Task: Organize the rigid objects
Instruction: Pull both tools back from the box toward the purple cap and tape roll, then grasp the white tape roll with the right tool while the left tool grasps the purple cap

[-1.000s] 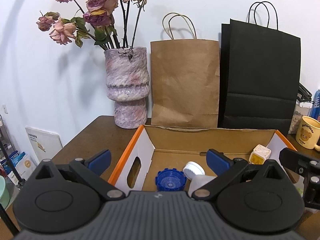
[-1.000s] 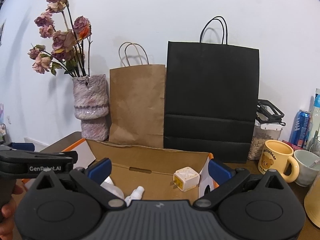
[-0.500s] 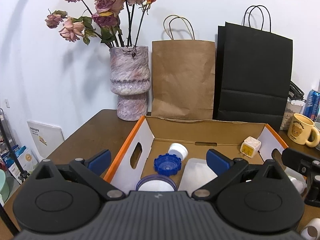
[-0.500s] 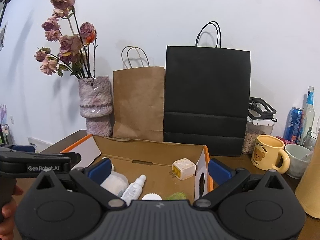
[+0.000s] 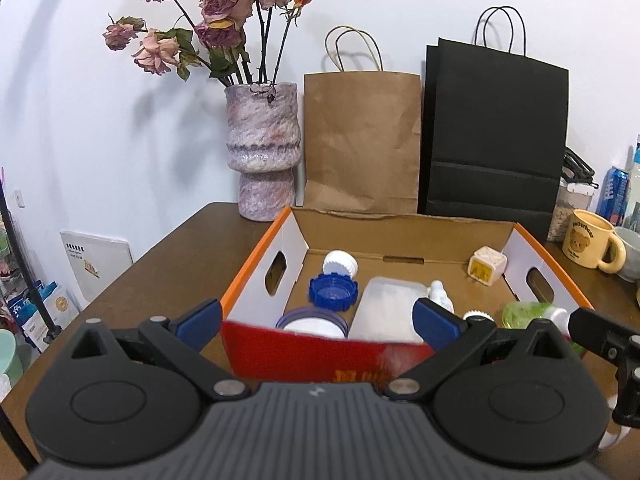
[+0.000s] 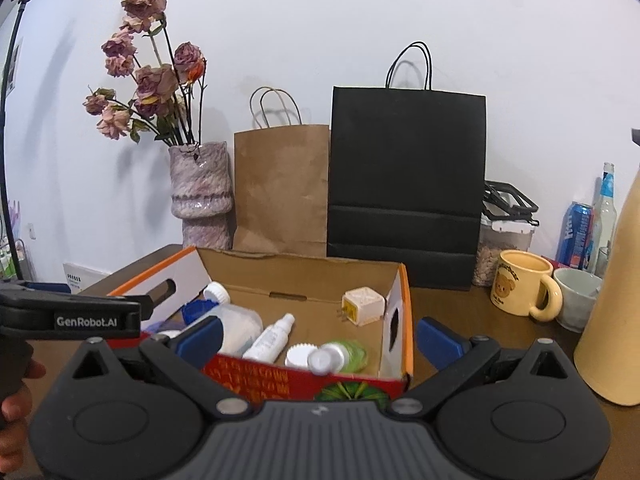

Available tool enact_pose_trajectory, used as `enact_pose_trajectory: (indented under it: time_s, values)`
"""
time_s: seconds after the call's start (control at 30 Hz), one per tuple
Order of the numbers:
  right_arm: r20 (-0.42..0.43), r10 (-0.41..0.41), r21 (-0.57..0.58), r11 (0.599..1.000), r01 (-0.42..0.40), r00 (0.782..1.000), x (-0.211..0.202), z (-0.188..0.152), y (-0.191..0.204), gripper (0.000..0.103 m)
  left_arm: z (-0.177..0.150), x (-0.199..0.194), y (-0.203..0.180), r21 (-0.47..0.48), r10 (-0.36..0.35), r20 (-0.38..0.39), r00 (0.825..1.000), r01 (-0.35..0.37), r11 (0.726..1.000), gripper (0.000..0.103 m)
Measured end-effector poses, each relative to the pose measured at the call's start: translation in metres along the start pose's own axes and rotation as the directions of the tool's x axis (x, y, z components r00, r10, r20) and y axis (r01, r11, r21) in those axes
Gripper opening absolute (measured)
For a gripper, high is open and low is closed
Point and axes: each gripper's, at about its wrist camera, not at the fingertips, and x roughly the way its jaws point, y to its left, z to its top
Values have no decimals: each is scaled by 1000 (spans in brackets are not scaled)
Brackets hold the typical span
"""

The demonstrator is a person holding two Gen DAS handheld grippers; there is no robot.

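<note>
Both grippers are hanging spread wide and gripping nothing — the left gripper [image 5: 318, 322] is sitting just in front of the red near wall of the cardboard box [image 5: 408, 228], and the right gripper [image 6: 318, 334] is hovering before the box's right front corner. The box is resting on the brown table [image 5: 168, 264], its orange-edged side walls standing up. Inside, a blue lid [image 5: 332, 290] is lying beside a white cap [image 5: 340, 264] near the left wall, with a clear plastic container [image 5: 390, 308] touching them on the right and a blue-rimmed jar [image 5: 312, 324] against the near wall. A white spray bottle [image 6: 270, 338] is lying tilted in the middle, a green-tinted bottle [image 6: 344, 354] with a white cap is lying near the right front corner, and a white-and-yellow cube plug [image 6: 362, 306] is sitting well back by the right wall. Behind the box a mottled vase [image 5: 262, 152] of dried roses, a brown paper bag [image 5: 362, 144] and a black paper bag [image 5: 494, 136] are standing against the wall — a yellow bear mug [image 6: 524, 288] is sitting off to the right.
</note>
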Motion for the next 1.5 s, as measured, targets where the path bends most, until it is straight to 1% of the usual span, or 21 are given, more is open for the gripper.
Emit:
enact_pose_trajectory:
  time_s: [0.33,0.7,1.03,1.17,1.33,1.5]
  values:
    - [-26,-5,-5,1000,5,1000,-24,-23,-9,103,-25,-21,-7,34,-13,-25,1000,14,999,103]
    - [-79,-9,-26,1000,7,997,-41,-48,-19,103,-54,-30,-10,52,-27,-84,996,32,998,103]
    - [-127,-20,-67,998,12,992,-50,-67,-29,103,-69,-34,-13,64,-37,-127,991,45,997,103]
    - [-145,-14,-86,996,1,989,-52,-73,-32,103,-75,-33,-15,73,-41,-148,988,52,996,103]
    - [-175,-6,-107,994,-13,985,-47,-79,-38,103,-77,-31,-16,70,-43,-152,987,54,996,103]
    - [-204,2,-91,996,-21,979,-35,-82,-47,103,-79,-26,-14,56,-41,-168,985,51,997,103]
